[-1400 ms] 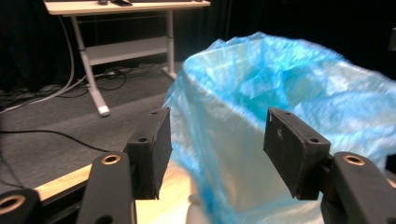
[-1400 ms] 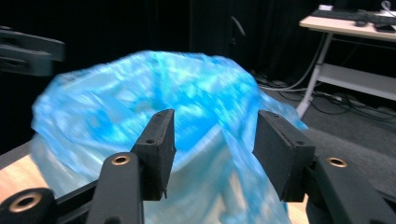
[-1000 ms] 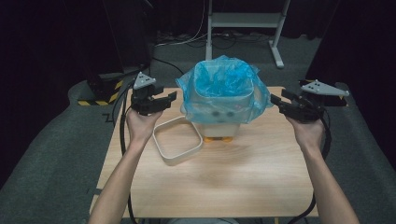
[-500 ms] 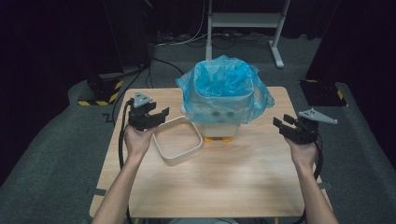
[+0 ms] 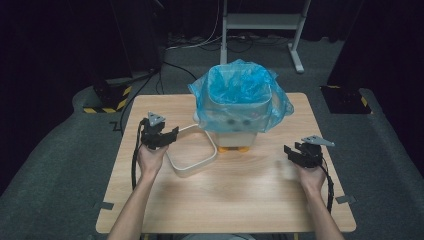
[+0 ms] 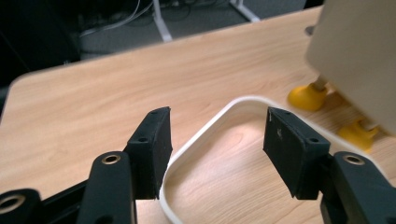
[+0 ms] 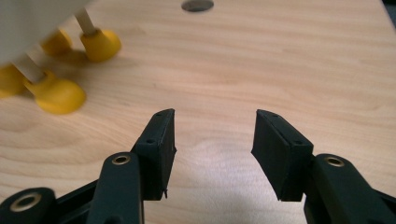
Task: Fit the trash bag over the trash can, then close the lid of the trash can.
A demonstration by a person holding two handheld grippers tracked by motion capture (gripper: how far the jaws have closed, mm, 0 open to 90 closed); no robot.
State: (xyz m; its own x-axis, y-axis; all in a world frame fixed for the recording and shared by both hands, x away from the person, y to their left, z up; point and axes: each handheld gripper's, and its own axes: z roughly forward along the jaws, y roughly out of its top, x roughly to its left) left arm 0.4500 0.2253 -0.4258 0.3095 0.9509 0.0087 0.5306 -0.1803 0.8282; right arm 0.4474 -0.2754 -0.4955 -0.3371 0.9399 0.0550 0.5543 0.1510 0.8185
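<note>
A small white bin on yellow feet stands at the back middle of the wooden table, lined with a blue plastic bag that drapes over its rim. A white rounded ring frame lies flat to the bin's left front. My left gripper hangs open just left of the frame; in the left gripper view its jaws straddle the frame's near rim without touching it. My right gripper is open over bare wood to the bin's right front, with nothing between its jaws.
A metal stand and cables lie on the dark floor beyond the table. Black-and-yellow taped blocks sit at the far left. A round hole is in the tabletop.
Both hands have come down from beside the bin's rim to near the tabletop. The bin, bag and ring frame have not moved.
</note>
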